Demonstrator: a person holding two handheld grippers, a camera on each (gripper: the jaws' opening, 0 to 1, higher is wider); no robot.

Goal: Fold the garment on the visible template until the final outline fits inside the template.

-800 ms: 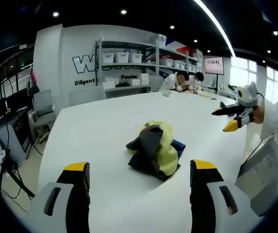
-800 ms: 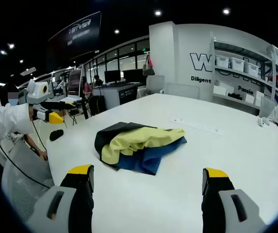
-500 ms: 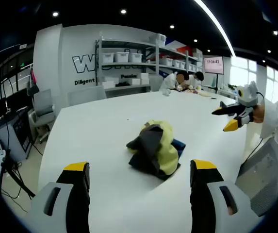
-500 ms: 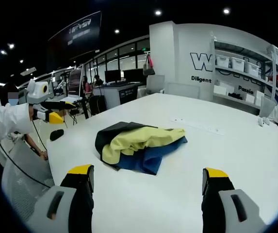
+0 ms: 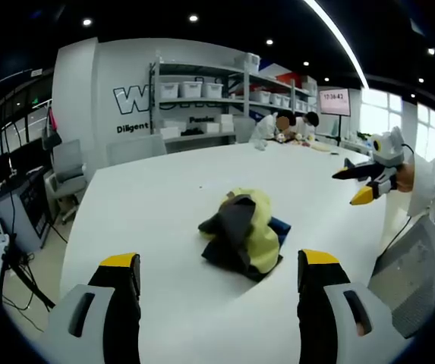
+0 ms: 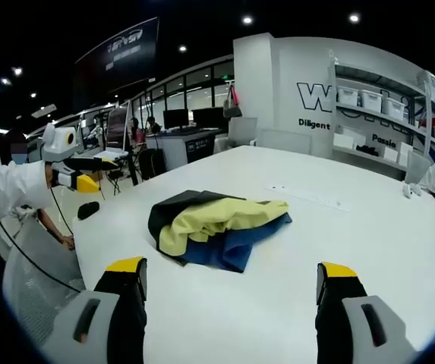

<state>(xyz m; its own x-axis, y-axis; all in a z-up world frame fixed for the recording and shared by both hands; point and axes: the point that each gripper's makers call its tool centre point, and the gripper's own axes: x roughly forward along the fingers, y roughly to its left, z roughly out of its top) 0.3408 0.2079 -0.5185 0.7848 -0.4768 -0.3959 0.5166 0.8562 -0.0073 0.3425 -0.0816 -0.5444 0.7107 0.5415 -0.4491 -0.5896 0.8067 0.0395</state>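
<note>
A crumpled garment (image 5: 241,231) in yellow, black and blue lies in a heap near the middle of the white table (image 5: 141,197). In the left gripper view my left gripper (image 5: 219,262) stands open, short of the heap, nothing between its yellow-tipped fingers. The right gripper (image 5: 355,185) hangs open in the air at the far right, in a person's hand. In the right gripper view the garment (image 6: 209,227) spreads flatter, yellow over blue. My right gripper (image 6: 228,267) is open, just short of the garment. The left gripper (image 6: 89,173) shows at the left, open above the table edge.
Grey mesh chairs stand at the table's edge (image 5: 411,280) (image 6: 35,265). A small black object (image 6: 88,210) lies near the table's left edge. A thin pale strip (image 6: 308,197) lies beyond the garment. Shelves with bins (image 5: 202,91) and seated people (image 5: 282,125) are at the far end.
</note>
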